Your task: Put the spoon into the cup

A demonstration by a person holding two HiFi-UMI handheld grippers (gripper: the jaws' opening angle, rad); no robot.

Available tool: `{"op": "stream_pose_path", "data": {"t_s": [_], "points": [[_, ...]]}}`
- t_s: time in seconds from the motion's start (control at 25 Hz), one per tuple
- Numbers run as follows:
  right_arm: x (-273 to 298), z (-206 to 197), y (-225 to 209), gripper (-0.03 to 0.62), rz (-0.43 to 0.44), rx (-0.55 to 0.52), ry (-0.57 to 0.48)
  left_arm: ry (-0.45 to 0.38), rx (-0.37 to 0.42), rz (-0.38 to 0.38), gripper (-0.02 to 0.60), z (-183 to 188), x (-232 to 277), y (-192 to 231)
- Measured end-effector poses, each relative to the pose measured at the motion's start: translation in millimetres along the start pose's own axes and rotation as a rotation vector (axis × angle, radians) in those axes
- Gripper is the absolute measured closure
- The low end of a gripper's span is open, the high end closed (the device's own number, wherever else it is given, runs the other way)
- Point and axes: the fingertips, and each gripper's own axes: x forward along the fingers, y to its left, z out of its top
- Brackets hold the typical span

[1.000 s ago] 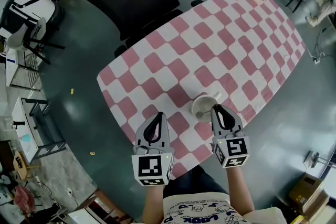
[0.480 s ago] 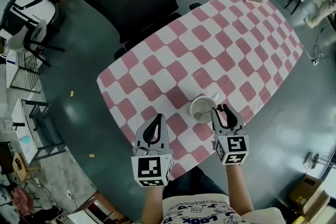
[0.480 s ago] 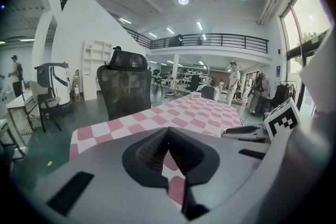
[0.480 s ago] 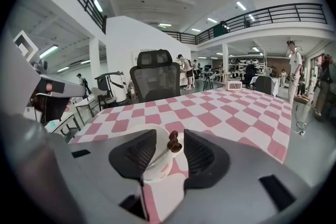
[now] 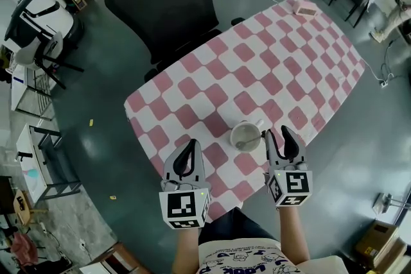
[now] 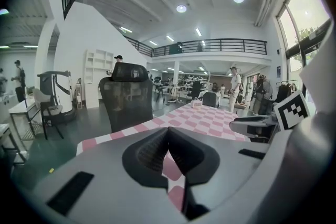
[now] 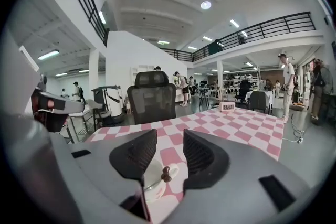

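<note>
On the left, my left gripper (image 5: 190, 147) hangs over the near edge of the checked table (image 5: 257, 67), its jaws pressed together on nothing. At centre, the spoon (image 7: 165, 174) now rests inside the cup (image 5: 235, 131), so I judge the placement done. On the right, my right gripper (image 5: 278, 133), which was closed at the cup 1 second ago, has backed off. Its jaws are opening with nothing pinched, and the cup stands just left of its tips.

R gripper (image 5: 278, 133) lets go: jaws opening, spoon (image 5: 251, 140) now left resting in cup (image 5: 232, 136), gripper pulled clear to cup's right.
</note>
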Motion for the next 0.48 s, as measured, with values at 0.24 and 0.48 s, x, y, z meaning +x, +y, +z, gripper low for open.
{"op": "stream_pose_path", "data": {"t_s": [0.24, 0.48], "points": [[-29, 44, -3, 0.486, -0.019, 0.002, -0.103, -0.06, 0.016, 0.013, 0.568, 27, -21, -5], [-56, 80, -2, 0.533, -0.017, -0.007, -0.187, -0.122, 0.032, 0.022, 0.568, 55, -39, -12]]}}
